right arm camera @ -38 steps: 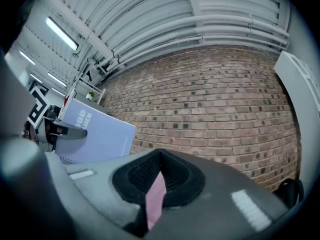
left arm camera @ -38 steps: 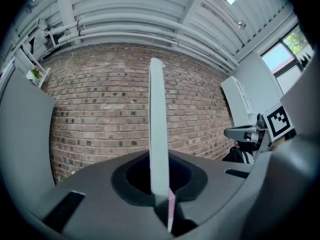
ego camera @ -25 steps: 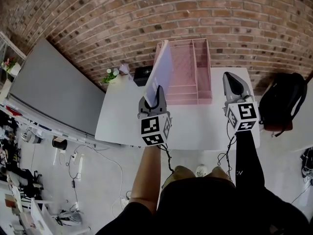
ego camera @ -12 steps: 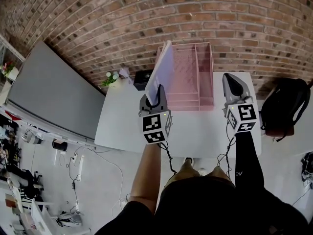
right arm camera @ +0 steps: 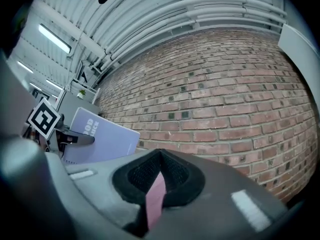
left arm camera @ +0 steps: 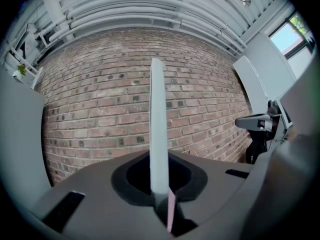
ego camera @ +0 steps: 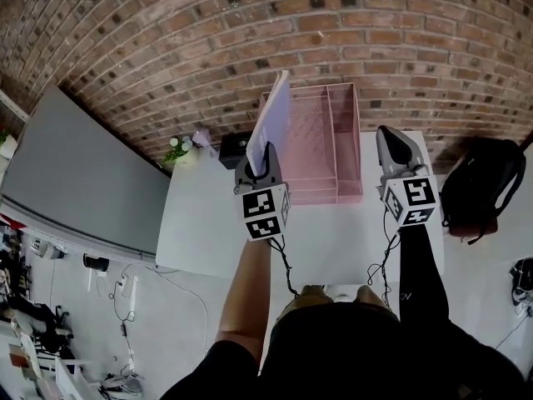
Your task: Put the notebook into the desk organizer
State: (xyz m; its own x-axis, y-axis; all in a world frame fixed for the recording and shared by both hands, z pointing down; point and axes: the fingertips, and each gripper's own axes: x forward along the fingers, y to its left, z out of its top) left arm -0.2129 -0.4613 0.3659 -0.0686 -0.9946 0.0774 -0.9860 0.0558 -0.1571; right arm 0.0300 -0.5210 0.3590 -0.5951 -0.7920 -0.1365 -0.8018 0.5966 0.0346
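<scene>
A lavender notebook (ego camera: 271, 118) stands upright on edge, with my left gripper (ego camera: 264, 160) shut on its near lower edge. It hangs over the left side of the pink mesh desk organizer (ego camera: 333, 144), which sits at the back of the white table (ego camera: 204, 227) against the brick wall. In the left gripper view the notebook (left arm camera: 159, 134) shows edge-on, rising from between the jaws of the left gripper (left arm camera: 161, 200). My right gripper (ego camera: 390, 137) hovers just right of the organizer, jaws together and empty. The right gripper view shows the notebook's cover (right arm camera: 102, 139) at the left and the right gripper (right arm camera: 156, 186) itself.
A black box (ego camera: 232, 150) and a small potted plant (ego camera: 176, 149) stand at the table's back left corner. A black backpack (ego camera: 474, 187) rests right of the table. A grey panel (ego camera: 75, 182) stands to the left. Cables trail across the floor.
Both grippers have moved forward toward the brick wall. The notebook, still gripped, now stands further over the organizer's left side.
</scene>
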